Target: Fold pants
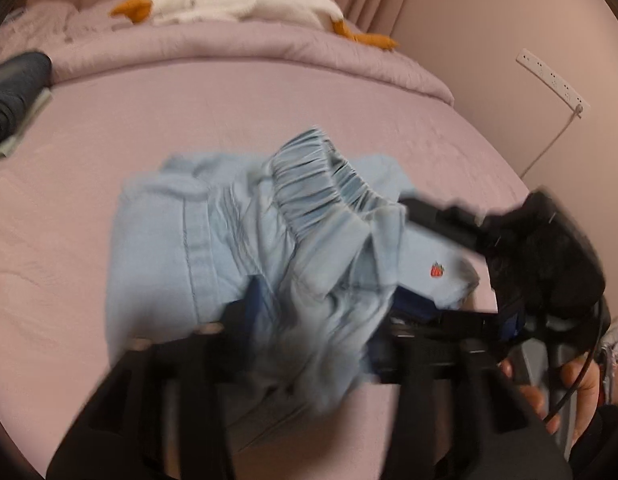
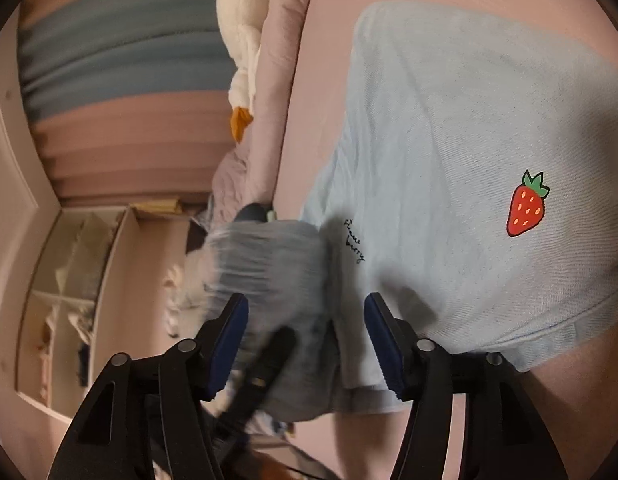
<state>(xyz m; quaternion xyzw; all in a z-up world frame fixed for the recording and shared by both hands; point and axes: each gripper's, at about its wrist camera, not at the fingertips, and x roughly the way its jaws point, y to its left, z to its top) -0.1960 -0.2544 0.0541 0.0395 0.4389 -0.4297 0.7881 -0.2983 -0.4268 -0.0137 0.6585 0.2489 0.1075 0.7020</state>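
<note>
- The light blue pants [image 1: 213, 240] lie bunched on the pink bed sheet [image 1: 109, 128], near the middle of the bed, with the gathered elastic waistband [image 1: 321, 184] raised on top.
- The left gripper [image 1: 309, 320] has a fold of the pants draped between its 2 blue-padded fingers; blur hides whether they are clenched on it or released, so I cannot tell.
- The right gripper [image 2: 307, 344] has its 2 fingers spread apart, released, with denim lying in the gap and no pad pressing it.
- A red strawberry print [image 2: 527, 206] shows on the flat fabric to the right.
- A white plush goose [image 1: 245, 4] lies on the far quilt [image 1: 269, 44].
</note>
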